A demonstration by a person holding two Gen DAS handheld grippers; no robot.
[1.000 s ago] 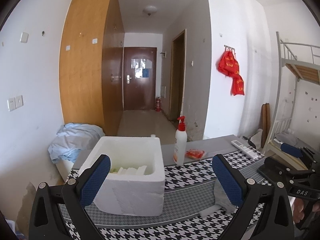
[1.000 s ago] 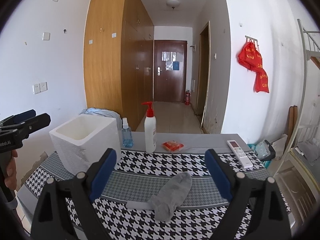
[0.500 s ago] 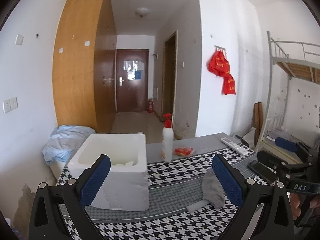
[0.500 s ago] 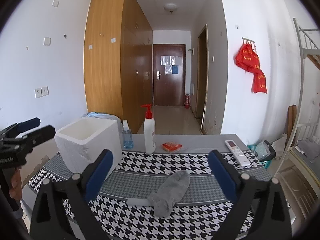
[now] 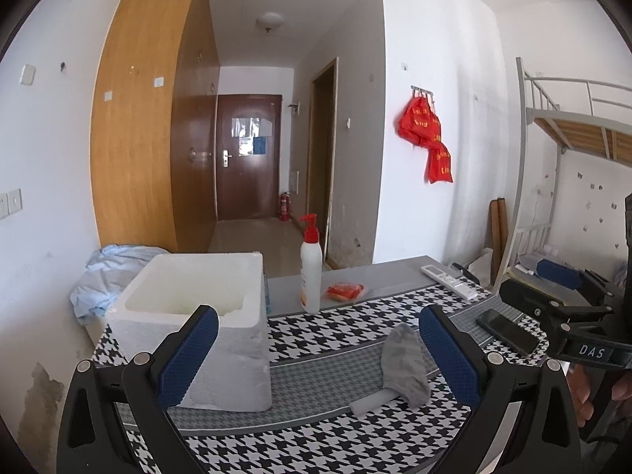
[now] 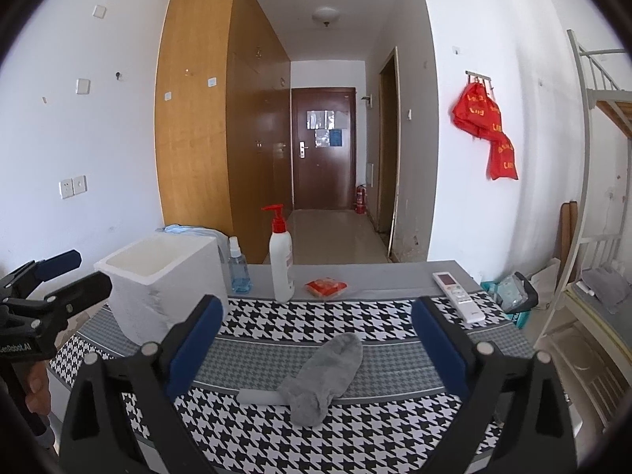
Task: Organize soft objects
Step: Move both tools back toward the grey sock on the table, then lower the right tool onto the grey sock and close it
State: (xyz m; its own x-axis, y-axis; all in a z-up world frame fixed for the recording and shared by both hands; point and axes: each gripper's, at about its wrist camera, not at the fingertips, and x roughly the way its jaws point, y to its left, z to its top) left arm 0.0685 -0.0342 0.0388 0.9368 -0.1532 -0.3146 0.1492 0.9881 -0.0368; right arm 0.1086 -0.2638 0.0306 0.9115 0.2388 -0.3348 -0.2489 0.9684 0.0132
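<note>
Between the right tool's [image 6: 316, 349] blue pads sits nothing but air: jaws apart, they have just been opening, nothing between them. Left tool [image 5: 318, 355] likewise spread wide, empty.

Sock [image 6: 322, 379], grey, lies flat on the desk's houndstooth cloth [image 6: 355, 316], just ahead of and below the right tool, toe end toward the camera. A short white foam stick [image 6: 258, 397] touches its near end, maybe tucked under, can't tell. From the left view the sock [image 5: 403, 367] is off to that tool's right, close to its right pad.

Foam box [image 6: 158, 280] stands at the left of the desk, open top, the likely drop target. Pump bottle [image 6: 281, 256], blue spray bottle [image 6: 239, 266], red packet [image 6: 326, 287] and remote [image 6: 458, 296] line the back edge, well apart from the sock. Phone [image 5: 507, 330] lies at the right of the desk in the left view.

Judgement: step in hand is the right-tool pick of the sock.
- Drop straight down over the sock's midsection, not the foam-stick end.
- Get the pads to straddle the narrow width, press into the cloth lightly, then close fully, since thin fabric slips.
- Watch that the cloth doesn't get pinched along with it.
- Keep the left tool clear of the box mouth.
</note>
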